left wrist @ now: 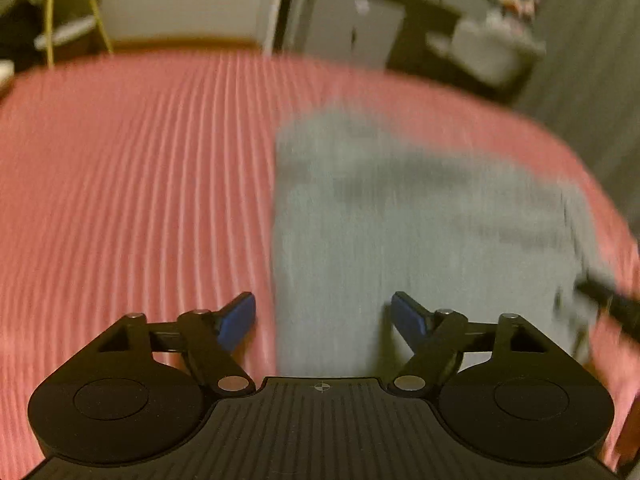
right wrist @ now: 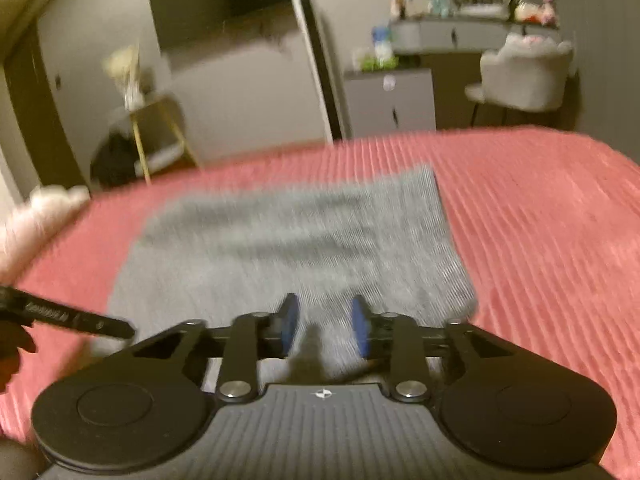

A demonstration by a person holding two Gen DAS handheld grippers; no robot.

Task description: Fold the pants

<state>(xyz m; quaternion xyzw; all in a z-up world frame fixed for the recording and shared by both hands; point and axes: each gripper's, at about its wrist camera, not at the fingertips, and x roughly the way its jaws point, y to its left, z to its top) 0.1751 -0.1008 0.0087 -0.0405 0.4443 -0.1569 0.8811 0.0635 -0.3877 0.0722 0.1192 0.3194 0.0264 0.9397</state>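
Grey pants [left wrist: 420,220] lie folded into a flat rectangle on a pink ribbed bedspread [left wrist: 140,200]; both views are motion-blurred. My left gripper [left wrist: 323,320] hovers above the near left edge of the pants, open wide, with nothing between its blue pads [left wrist: 239,320]. In the right wrist view the same grey pants [right wrist: 292,248] spread ahead on the bedspread [right wrist: 540,240]. My right gripper [right wrist: 325,330] hangs over their near edge, its blue pads [right wrist: 289,326] partly apart and empty. The tip of the other gripper [right wrist: 72,318] shows at the left edge there.
Beyond the bed's far edge stand a grey cabinet [right wrist: 390,100], a dresser with small items [right wrist: 460,28], a grey padded chair [right wrist: 524,76] and a gold-legged side table [right wrist: 156,136]. A pale fluffy thing [right wrist: 44,208] lies at the bed's left side.
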